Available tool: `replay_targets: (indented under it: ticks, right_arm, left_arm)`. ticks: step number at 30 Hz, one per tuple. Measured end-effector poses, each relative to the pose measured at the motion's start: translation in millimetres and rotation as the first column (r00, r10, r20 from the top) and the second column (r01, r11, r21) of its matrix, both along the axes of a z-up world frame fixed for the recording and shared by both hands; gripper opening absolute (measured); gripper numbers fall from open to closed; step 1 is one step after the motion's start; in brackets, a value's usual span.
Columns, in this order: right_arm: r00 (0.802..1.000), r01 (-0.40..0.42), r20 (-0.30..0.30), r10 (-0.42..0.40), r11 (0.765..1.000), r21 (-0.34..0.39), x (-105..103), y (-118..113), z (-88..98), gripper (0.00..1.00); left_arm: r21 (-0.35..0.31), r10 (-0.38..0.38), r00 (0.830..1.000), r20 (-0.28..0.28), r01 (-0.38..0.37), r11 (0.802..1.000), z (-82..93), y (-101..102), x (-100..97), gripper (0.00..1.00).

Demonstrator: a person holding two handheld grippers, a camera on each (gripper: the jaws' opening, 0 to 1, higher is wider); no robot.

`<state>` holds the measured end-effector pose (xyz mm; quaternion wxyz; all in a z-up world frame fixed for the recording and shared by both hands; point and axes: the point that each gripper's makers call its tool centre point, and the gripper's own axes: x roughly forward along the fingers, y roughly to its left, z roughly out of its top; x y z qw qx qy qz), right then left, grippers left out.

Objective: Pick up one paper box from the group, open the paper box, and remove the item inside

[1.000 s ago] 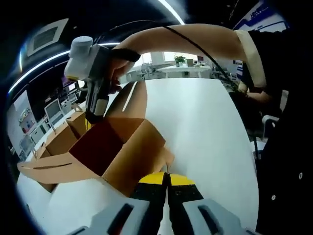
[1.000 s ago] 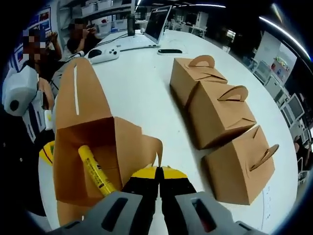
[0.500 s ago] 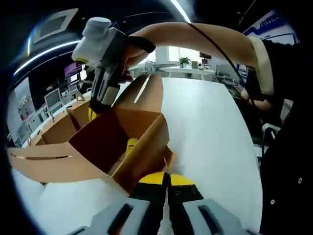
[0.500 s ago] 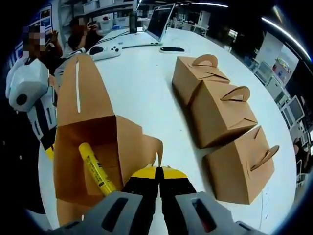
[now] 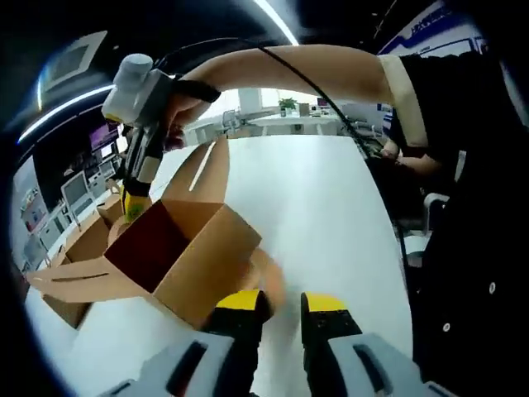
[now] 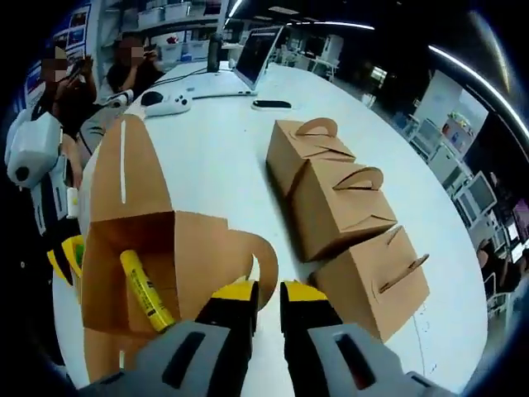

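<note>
An open brown paper box stands on the white table just ahead of my left gripper, whose jaws are open, with a blurred flap of the box beside the gap. In the right gripper view the same box shows a yellow tube leaning inside it. My right gripper is open too, just short of the box's rounded flap. A hand holds the right gripper at the box's far side. The left gripper is at the box's left edge.
Three closed brown boxes with handles line up to the right of the open one. A laptop, a phone and a game controller lie at the far end of the table. People sit beyond them.
Both grippers were shut on the box's flaps; now both have opened and let go. The box has settled lower and both cameras have shifted slightly.
</note>
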<state>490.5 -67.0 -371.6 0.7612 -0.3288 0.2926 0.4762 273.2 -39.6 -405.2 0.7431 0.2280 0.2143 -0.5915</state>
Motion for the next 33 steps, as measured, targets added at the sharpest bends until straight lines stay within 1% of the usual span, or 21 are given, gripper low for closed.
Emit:
replay_targets:
  ticks: [3,4,5,8,9,11,13,16,17,19,21,24,26,30,33]
  right_arm:
    - [0.999,0.015,0.045,-0.016,1.0,0.02,6,-5,13.4,0.18]
    - [0.998,0.02,0.06,-0.022,0.999,0.037,6,-6,20.4,0.19]
    - [0.998,0.022,0.063,-0.025,0.999,0.043,6,-6,22.4,0.2]
    - [0.997,0.028,0.073,-0.033,0.997,0.07,5,-6,31.6,0.24]
    - [0.994,0.023,0.105,-0.032,0.996,0.086,0,-8,44.6,0.25]
    - [0.99,0.009,0.136,-0.022,0.996,0.093,-5,-8,54.5,0.28]
    - [0.988,-0.012,0.155,-0.004,0.995,0.1,-14,-8,63.3,0.28]
    - [0.988,-0.027,0.152,0.009,0.993,0.112,-19,-7,67.7,0.3]
    - [0.989,-0.029,0.146,0.013,0.994,0.109,-20,-8,67.1,0.3]
    - [0.988,-0.036,0.154,0.02,0.994,0.099,-23,-9,67.7,0.29]
    - [0.988,-0.038,0.156,0.021,0.993,0.11,-28,-11,71.1,0.29]
    - [0.987,-0.052,0.159,0.03,0.99,0.131,-40,-14,75.1,0.29]
    - [0.986,-0.064,0.16,0.041,0.987,0.145,-52,-16,77.3,0.29]
    - [0.988,-0.104,0.128,0.085,0.983,0.151,-90,-22,75.7,0.3]
    - [0.989,-0.108,0.112,0.094,0.985,0.134,-117,-32,69.9,0.32]
  left_arm:
    - [-0.024,-0.009,1.0,0.003,0.009,1.0,9.8,1,-7.5,0.24]
    - [-0.035,-0.011,1.0,0.005,0.011,0.999,14.6,1,-10.8,0.26]
    - [-0.038,-0.012,1.0,0.006,0.012,0.999,15.9,1,-11.6,0.26]
    - [-0.067,-0.005,0.999,0.032,0.007,0.998,28.8,5,-16.5,0.28]
    - [-0.076,-0.002,0.999,0.04,0.005,0.997,33.0,6,-18.1,0.28]
    - [-0.096,0.021,0.997,0.069,-0.014,0.995,43.6,9,-15.7,0.28]
    - [-0.112,0.039,0.995,0.088,-0.029,0.993,52.7,13,-14.7,0.29]
    - [-0.148,0.065,0.994,0.088,-0.052,0.988,61.8,16,-11.0,0.29]
    - [-0.155,0.074,0.993,0.087,-0.06,0.986,63.4,16,-9.5,0.29]
    - [-0.163,0.095,0.991,0.098,-0.079,0.983,66.7,20,-6.3,0.29]
    - [-0.169,0.112,0.988,0.105,-0.093,0.981,69.9,24,-5.5,0.29]
    - [-0.174,0.127,0.985,0.113,-0.106,0.979,74.9,33,-5.8,0.29]
    - [-0.171,0.134,0.984,0.115,-0.113,0.979,77.7,37,-3.3,0.29]
    - [-0.169,0.151,0.984,0.098,-0.133,0.977,84.2,45,4.6,0.31]
    - [-0.174,0.165,0.983,0.082,-0.149,0.973,88.9,51,12.3,0.33]
